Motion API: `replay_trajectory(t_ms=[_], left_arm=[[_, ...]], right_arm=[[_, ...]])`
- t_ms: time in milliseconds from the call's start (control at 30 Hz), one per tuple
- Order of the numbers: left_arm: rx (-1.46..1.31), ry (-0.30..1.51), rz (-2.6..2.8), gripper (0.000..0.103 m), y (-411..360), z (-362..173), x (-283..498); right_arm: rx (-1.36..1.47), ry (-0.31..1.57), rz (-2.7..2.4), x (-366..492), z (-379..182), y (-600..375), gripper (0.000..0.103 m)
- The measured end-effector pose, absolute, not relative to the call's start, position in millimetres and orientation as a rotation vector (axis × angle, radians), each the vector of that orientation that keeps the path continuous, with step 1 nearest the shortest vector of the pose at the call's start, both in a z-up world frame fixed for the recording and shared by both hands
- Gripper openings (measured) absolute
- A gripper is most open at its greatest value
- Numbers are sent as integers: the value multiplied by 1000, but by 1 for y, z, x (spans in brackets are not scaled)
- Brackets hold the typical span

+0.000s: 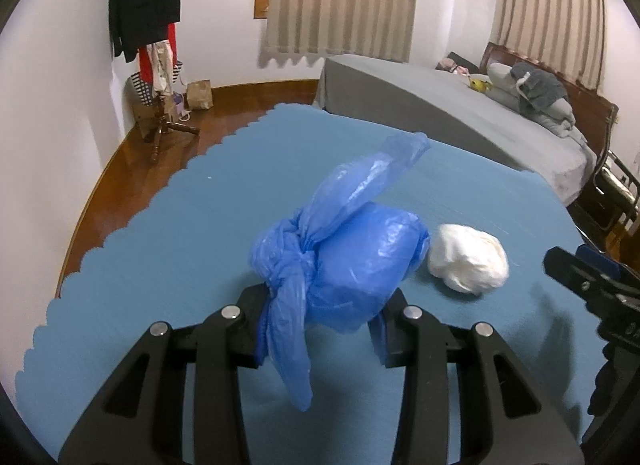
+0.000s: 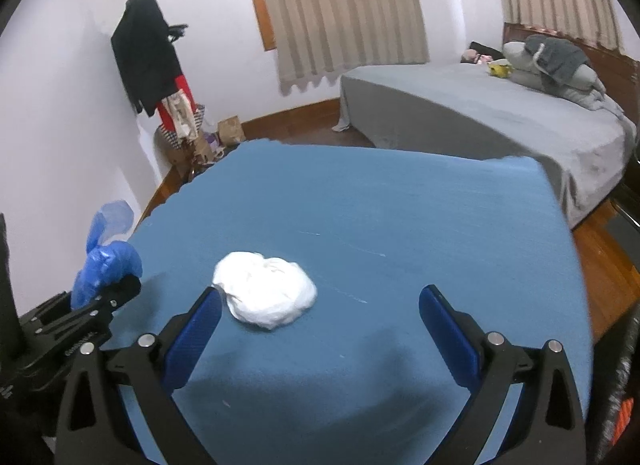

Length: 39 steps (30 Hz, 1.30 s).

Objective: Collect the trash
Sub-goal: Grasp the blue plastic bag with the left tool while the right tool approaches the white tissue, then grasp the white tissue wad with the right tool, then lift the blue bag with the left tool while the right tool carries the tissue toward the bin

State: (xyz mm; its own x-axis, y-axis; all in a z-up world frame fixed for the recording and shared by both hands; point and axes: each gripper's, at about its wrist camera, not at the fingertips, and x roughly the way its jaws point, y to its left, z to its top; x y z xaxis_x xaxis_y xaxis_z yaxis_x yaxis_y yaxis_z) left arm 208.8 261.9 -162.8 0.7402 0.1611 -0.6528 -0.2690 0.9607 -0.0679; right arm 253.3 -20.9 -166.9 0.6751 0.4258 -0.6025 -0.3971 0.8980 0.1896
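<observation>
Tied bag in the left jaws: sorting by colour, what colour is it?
Blue bag, clearest in the left wrist view.

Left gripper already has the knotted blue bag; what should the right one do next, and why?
Probably shift the right gripper slightly left and forward to straddle the white wad. Its jaws stand wide open and empty, and the wad lies loose on the blue mat near its left finger.

The blue bag (image 1: 352,265) hides the left gripper's inner fingers (image 1: 260,329).
</observation>
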Motion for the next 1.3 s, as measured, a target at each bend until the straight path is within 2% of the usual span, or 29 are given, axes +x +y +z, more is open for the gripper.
replay_trajectory(t_ms=[433, 500, 567, 633, 667, 833, 933, 1300], left_arm=[[-196, 697, 272, 37, 299, -170, 219], [-202, 696, 271, 37, 301, -170, 220], [-205, 696, 271, 37, 301, -171, 220], [-207, 698, 273, 37, 302, -172, 220], [-209, 699, 273, 37, 301, -172, 219], [-216, 695, 276, 37, 301, -172, 218], [-213, 693, 275, 37, 301, -171, 218], [-195, 658, 262, 37, 288, -152, 208]], right_arm=[[17, 795, 460, 288, -195, 25, 96], [14, 806, 466, 291, -196, 29, 94], [4, 819, 471, 292, -197, 30, 84], [2, 834, 494, 293, -199, 34, 80], [-2, 839, 508, 292, -200, 36, 71], [14, 851, 596, 287, -199, 41, 51], [24, 847, 615, 282, -197, 40, 48], [31, 773, 609, 257, -168, 8, 48]])
